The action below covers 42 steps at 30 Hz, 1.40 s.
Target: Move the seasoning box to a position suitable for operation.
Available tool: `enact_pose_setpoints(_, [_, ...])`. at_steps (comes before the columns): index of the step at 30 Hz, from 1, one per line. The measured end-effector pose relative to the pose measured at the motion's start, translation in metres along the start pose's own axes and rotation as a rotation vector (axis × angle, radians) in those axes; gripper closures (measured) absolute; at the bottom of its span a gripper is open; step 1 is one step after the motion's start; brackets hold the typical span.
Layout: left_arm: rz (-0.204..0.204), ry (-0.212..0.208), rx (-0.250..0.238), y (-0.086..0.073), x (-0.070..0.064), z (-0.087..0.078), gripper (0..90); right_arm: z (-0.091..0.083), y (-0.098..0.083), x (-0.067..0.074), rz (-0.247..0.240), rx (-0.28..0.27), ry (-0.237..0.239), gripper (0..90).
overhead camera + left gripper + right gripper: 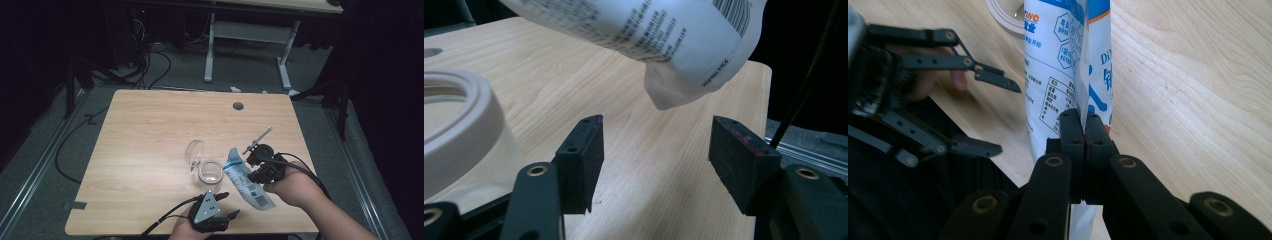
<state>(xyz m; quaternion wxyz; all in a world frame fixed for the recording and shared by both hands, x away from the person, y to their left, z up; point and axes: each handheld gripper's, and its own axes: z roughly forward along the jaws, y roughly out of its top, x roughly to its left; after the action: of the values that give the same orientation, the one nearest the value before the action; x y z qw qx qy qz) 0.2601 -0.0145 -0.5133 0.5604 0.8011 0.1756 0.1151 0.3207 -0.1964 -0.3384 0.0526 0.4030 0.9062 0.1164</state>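
Note:
A white printed pouch [248, 184] hangs tilted over the table's front right part, with my right gripper [254, 168] shut on its edge. In the right gripper view the black jaws [1083, 134] pinch the pouch [1058, 65] flat between them. Just left of it stands a clear jar [210, 171] with a pale rim, its round lid [195, 150] tipped open behind it. My left gripper [228, 205] is by the front edge, open, below the pouch's lower end. Its view has the jaws [654, 155] apart over bare wood, the pouch's corner [674, 95] hanging ahead and the jar rim [459, 115] at left.
The wooden table [150, 135] has a round grey hole [238, 106] near its far edge. Behind it stand the white legs of a second table [210, 55], with cables [150, 70] on the grey floor. Both forearms come in over the front edge.

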Motion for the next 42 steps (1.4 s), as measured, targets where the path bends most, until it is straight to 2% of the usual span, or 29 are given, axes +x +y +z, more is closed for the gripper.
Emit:
enact_pose_setpoints(11, [0.009,-0.014,0.007,0.004,-0.005,0.014,37.9,-0.004,0.004,0.005,-0.018,-0.015,0.005,90.0])
enact_pose_setpoints(26, [0.014,0.004,-0.023,0.012,-0.009,0.022,34.4,-0.009,0.02,0.024,-0.049,-0.027,0.031,90.0])
enact_pose_setpoints(28, [0.014,0.02,-0.022,0.012,-0.009,0.02,36.7,-0.009,0.022,0.025,-0.06,-0.025,0.025,90.0])
enact_pose_setpoints(37, [0.03,0.08,-0.021,0.014,-0.014,0.02,44.9,-0.009,0.025,0.024,-0.06,-0.023,0.022,90.0])
enact_pose_setpoints(39, [0.017,0.083,-0.018,0.014,-0.012,0.019,52.5,-0.008,0.025,0.024,-0.051,-0.016,0.021,90.0])
enact_pose_setpoints(42, [0.025,0.097,-0.022,0.014,-0.013,0.019,53.4,-0.008,0.026,0.023,-0.052,-0.021,0.017,90.0])
